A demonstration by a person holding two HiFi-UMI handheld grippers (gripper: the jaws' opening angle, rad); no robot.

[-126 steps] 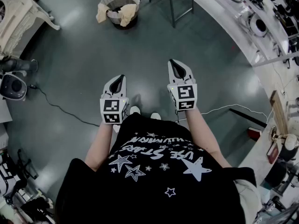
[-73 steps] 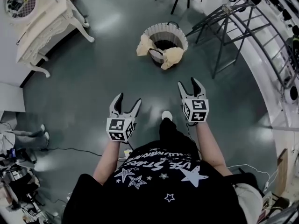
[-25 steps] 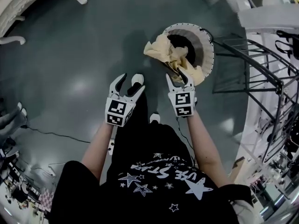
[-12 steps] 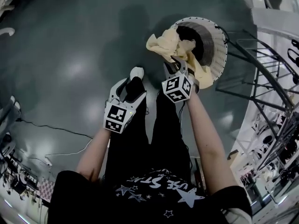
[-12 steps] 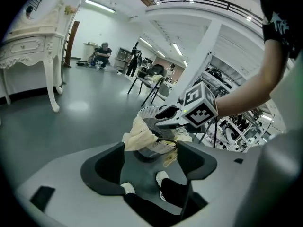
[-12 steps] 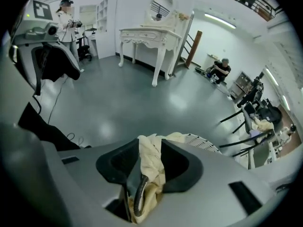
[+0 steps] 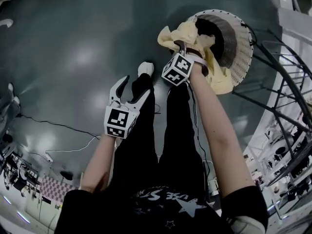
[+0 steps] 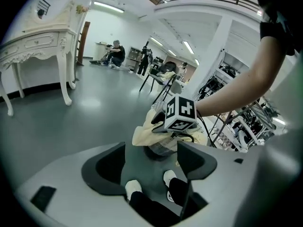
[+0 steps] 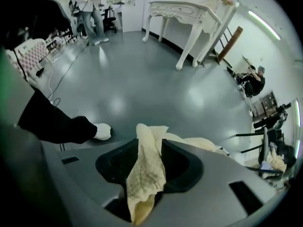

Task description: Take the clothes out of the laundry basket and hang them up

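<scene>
Both grippers have come down since half a second ago, the right gripper point(image 7: 181, 47) the further. It has dropped to the near rim of the round white ribbed laundry basket point(image 7: 242, 52) and rolled over, so its marker cube now faces sideways. Its jaws have just been closing. The right gripper view shows them pinched on a fold of the pale yellow crumpled garment point(image 9: 146, 171), which stands up between the pads and hangs down beneath them. The rest of that garment lies draped over the basket's near rim, part of it inside and part spilling outside towards the person's feet. The left gripper point(image 7: 134, 87) sits lower in the head view, well apart from the basket and just beside the person's black trousers point(image 7: 146, 145). It hangs above the glossy dark grey floor point(image 7: 73, 43). Its jaws stand wide with nothing between them, and through the gap the left gripper view shows the person's two white shoes point(image 8: 134, 187), with the basket beyond. A black metal drying rack point(image 7: 287, 96) stands just beside the basket on the far side from the person. A thin black cable point(image 7: 58, 126) trails across the floor on the person's left. An ornate white carved table point(image 8: 38, 46) stands well off by the wall.
</scene>
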